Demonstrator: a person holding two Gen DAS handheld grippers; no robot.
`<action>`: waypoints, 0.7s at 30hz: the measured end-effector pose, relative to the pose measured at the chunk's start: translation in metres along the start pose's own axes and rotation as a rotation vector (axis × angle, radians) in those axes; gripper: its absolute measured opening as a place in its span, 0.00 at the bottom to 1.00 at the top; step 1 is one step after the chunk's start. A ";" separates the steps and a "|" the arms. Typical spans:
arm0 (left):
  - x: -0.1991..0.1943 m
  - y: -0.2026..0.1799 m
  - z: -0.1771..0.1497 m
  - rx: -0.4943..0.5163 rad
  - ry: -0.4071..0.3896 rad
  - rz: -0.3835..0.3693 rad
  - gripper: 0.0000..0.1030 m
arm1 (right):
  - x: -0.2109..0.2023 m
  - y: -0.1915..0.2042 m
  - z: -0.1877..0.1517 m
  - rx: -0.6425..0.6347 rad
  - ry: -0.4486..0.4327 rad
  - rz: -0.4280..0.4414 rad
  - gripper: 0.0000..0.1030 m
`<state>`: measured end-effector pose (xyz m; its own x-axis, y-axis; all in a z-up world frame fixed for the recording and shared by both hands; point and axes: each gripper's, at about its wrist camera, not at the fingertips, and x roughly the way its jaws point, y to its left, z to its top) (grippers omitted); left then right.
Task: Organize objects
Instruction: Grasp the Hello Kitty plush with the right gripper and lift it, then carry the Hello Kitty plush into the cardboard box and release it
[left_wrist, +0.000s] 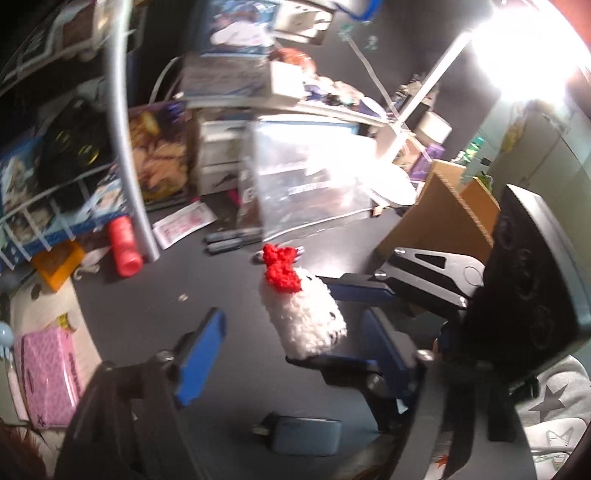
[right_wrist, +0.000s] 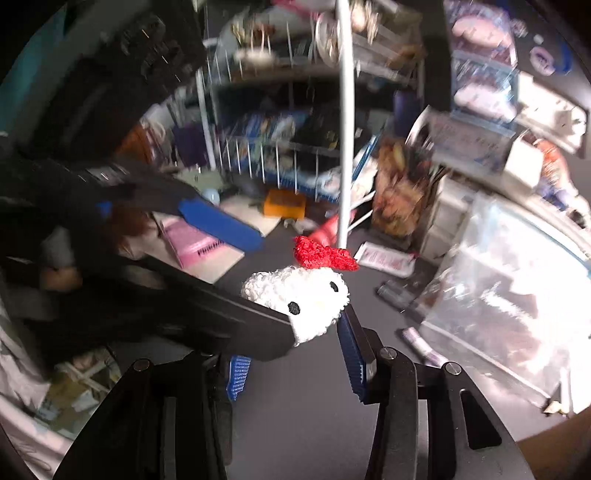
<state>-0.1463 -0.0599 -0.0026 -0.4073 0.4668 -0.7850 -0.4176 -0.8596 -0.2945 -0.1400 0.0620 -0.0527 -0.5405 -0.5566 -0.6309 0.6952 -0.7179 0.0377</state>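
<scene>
Plush (right_wrist: 303, 295), a small white crocheted head with a red bow (right_wrist: 323, 254) and two black eyes, hangs above the dark table (left_wrist: 155, 295), clear of it. The right gripper (right_wrist: 295, 354) has its blue fingers (right_wrist: 352, 354) closed partway on the plush's lower end and appears to carry it. In the left wrist view the left gripper (left_wrist: 295, 350) sits around the same toy, its fingers (left_wrist: 201, 354) half open on either side; the far one seems close to the plush, but whether it presses cannot be told.

The toy looks light, soft and squashy, so it should give under the fingers rather than slip, and hardly risks damage. The firm white body is probably the best place to grip; the bow is floppy and would likely let the toy swing. Clutter lies around: a red roll (left_wrist: 125, 245), a clear bag (left_wrist: 310, 184), pens (left_wrist: 232, 240).
</scene>
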 end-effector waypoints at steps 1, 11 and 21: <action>-0.001 -0.006 0.003 0.012 -0.003 -0.006 0.58 | -0.007 0.001 0.001 -0.009 -0.012 -0.011 0.38; -0.014 -0.075 0.032 0.146 -0.045 -0.048 0.33 | -0.075 -0.004 0.009 0.001 -0.089 -0.099 0.37; 0.004 -0.149 0.077 0.269 -0.034 -0.121 0.33 | -0.141 -0.039 0.004 0.090 -0.119 -0.233 0.37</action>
<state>-0.1486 0.0859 0.0803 -0.3663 0.5732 -0.7330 -0.6633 -0.7133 -0.2264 -0.0930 0.1673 0.0381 -0.7361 -0.4137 -0.5358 0.5038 -0.8635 -0.0254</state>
